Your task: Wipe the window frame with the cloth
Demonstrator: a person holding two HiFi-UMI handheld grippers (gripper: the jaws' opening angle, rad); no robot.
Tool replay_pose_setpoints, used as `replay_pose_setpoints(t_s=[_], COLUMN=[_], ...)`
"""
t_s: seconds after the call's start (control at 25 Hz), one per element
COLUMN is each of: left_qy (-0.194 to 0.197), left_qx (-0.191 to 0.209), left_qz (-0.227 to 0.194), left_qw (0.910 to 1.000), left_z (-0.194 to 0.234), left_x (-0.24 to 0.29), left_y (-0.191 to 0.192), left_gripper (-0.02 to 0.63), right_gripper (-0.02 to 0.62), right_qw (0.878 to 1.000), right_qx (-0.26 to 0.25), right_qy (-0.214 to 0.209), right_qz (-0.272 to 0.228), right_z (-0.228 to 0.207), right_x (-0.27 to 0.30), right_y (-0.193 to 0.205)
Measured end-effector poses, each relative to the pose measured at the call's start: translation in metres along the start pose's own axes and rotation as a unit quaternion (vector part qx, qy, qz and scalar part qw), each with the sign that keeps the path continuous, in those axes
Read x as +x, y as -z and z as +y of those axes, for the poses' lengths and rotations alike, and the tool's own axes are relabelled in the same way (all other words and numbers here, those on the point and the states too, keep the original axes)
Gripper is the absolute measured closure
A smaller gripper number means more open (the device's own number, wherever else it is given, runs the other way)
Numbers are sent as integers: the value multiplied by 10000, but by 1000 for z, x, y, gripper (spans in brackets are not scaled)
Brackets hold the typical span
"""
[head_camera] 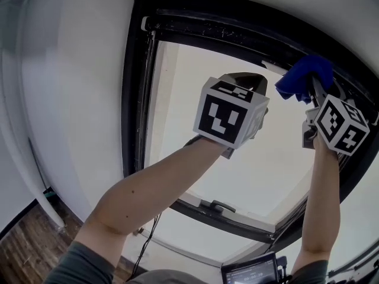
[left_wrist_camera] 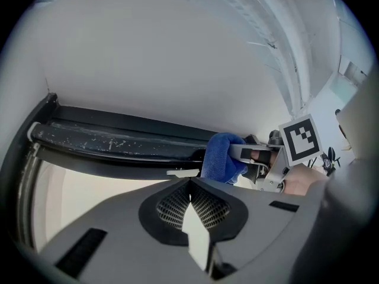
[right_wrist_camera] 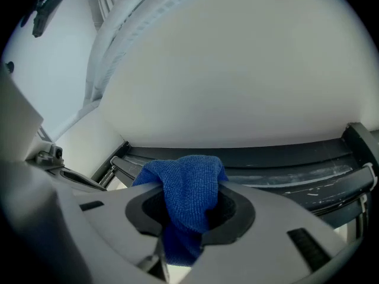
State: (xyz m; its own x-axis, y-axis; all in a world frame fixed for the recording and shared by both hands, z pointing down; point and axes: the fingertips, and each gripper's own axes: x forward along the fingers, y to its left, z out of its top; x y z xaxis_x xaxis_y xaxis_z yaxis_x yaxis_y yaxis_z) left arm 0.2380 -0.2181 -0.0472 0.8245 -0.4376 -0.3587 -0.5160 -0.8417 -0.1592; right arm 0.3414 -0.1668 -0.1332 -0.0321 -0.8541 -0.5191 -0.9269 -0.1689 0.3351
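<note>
The right gripper [right_wrist_camera: 190,219] has its jaws clamped on the blue cloth [right_wrist_camera: 188,182], which bulges out above the jaw tips and hangs in a fold below them. In the head view that gripper [head_camera: 310,94] is raised at about 2 o'clock, and the cloth [head_camera: 306,74] is pressed up at the top rail of the black window frame [head_camera: 237,31], near its right end. Whether the fabric is flat against the metal or only just touching it cannot be told.

The left gripper [left_wrist_camera: 189,185] has its jaws brought together with nothing between them. It is held up in front of the pane, near the middle of the head view, and takes no part in the wiping.

In the left gripper view, pale specks lie along the top rail [left_wrist_camera: 118,138] toward 9 o'clock of the cloth [left_wrist_camera: 222,155]. In the right gripper view, pale streaks mark the rail [right_wrist_camera: 308,179] toward 3 o'clock of it. Judged from this, the wiping looks under way on the top rail but far from complete. That rail seems to need more passes. The two side members and the bottom rail with its handle [head_camera: 216,206] show no sign either way and probably remain to be done.
</note>
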Motion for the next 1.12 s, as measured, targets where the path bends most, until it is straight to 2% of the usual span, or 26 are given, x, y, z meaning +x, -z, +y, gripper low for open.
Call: replay_pose_setpoints(t_s=[0.16, 0.32, 0.6, 0.84, 1.12], left_qy=[-215, -540, -839, -1072, -1308], left_qx=[-70, -43, -9, 145, 198], left_qz=[160, 88, 153, 128, 301], left_qw=[9996, 9985, 9964, 9941, 9908], left_z=[42, 80, 120, 149, 186], left_x=[-7, -23, -60, -90, -125], left_y=[9, 4, 3, -5, 0], left_gripper=[597, 597, 597, 597, 597], right_gripper=[476, 476, 476, 476, 476], right_qw=[9998, 9993, 9974, 9961, 9922], right_qx=[102, 140, 194, 396, 652], right_qy=[-157, -327, -680, -770, -1033], right_qz=[-59, -120, -124, -139, -265], right_z=[26, 53, 110, 145, 193], right_x=[31, 51, 72, 91, 108], right_y=[6, 7, 0, -1, -7])
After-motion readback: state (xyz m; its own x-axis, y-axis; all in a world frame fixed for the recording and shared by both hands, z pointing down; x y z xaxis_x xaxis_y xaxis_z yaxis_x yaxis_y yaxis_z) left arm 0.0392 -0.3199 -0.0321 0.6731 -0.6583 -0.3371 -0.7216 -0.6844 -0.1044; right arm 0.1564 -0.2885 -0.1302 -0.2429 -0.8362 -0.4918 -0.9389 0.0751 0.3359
